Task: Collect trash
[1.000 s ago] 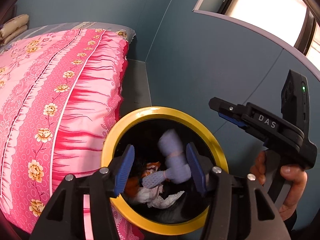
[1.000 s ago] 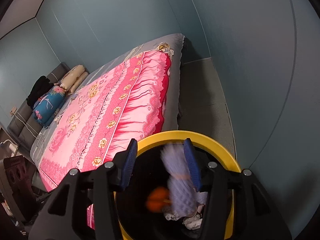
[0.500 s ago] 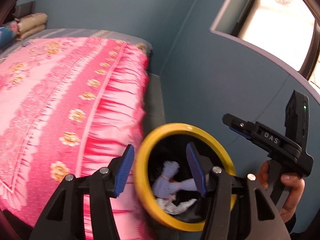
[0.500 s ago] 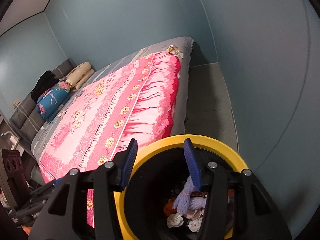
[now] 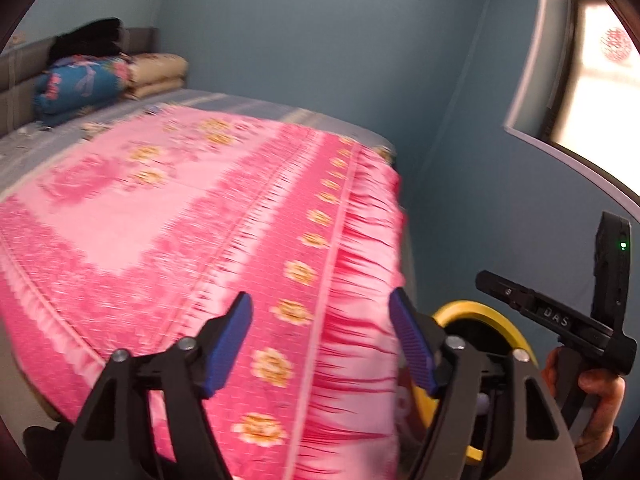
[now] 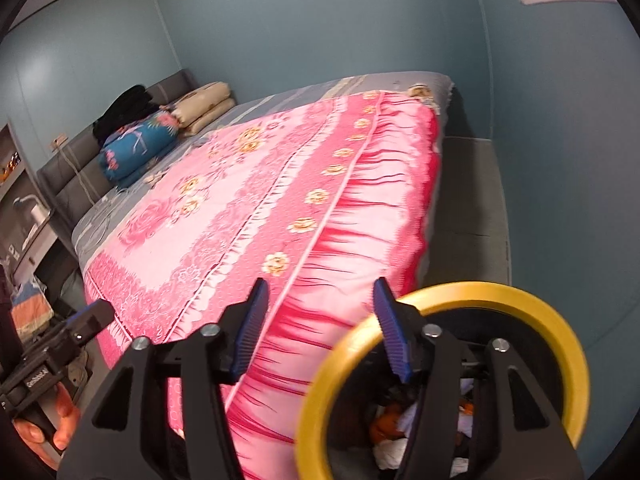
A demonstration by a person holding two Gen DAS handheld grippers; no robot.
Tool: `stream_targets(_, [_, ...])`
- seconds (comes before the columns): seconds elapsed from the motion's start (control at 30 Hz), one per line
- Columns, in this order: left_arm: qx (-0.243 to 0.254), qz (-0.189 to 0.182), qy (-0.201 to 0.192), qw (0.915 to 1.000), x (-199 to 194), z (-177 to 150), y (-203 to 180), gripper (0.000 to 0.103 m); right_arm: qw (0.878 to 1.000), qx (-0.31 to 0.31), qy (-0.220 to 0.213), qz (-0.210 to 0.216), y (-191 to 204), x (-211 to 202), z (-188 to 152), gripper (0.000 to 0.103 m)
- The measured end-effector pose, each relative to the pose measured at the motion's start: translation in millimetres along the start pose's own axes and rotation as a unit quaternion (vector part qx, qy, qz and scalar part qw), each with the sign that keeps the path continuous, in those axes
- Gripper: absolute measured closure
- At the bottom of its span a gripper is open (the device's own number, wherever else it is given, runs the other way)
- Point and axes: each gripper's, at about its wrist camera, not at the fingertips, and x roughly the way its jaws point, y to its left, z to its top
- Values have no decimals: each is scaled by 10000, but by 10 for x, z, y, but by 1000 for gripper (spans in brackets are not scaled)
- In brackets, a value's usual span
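A black bin with a yellow rim (image 6: 552, 316) stands on the floor beside the bed; orange, white and lilac trash (image 6: 394, 426) lies inside it. In the left wrist view the yellow rim (image 5: 486, 310) shows at lower right, partly hidden. My left gripper (image 5: 322, 344) is open and empty over the pink bedspread's edge. My right gripper (image 6: 318, 328) is open and empty, its right finger over the bin's rim. The right gripper also shows in the left wrist view (image 5: 556, 320), held in a hand. The left gripper also shows at the lower left of the right wrist view (image 6: 86, 320).
A bed with a pink flowered bedspread (image 5: 192, 220) fills the left and middle. Folded blue and beige bedding (image 6: 160, 136) and dark clothes lie by the grey headboard. Blue walls close in on the right, with a window (image 5: 600, 80). A narrow grey floor strip (image 6: 472, 200) runs between bed and wall.
A lilac piece of trash fell from the right gripper into the bin. Both grippers have swung left and up, away from the bin toward the bed. Both stay open.
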Motion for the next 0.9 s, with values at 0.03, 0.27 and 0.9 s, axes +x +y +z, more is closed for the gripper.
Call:
stream_targets(0.03, [-13,103,-90,9999,-57,13,58,30,10000,-23,-19,8,65,17,-1,40])
stream_targets(0.27, [19,515,-688,9963,-470,86,278,13,9976,-420,-523,157,629,-66,-4,12])
stream_targets(0.9, [40,1012,-1671,9807,-1374,-237,242,8,9811,-671,-1792,-288,1024,-761,-261,8])
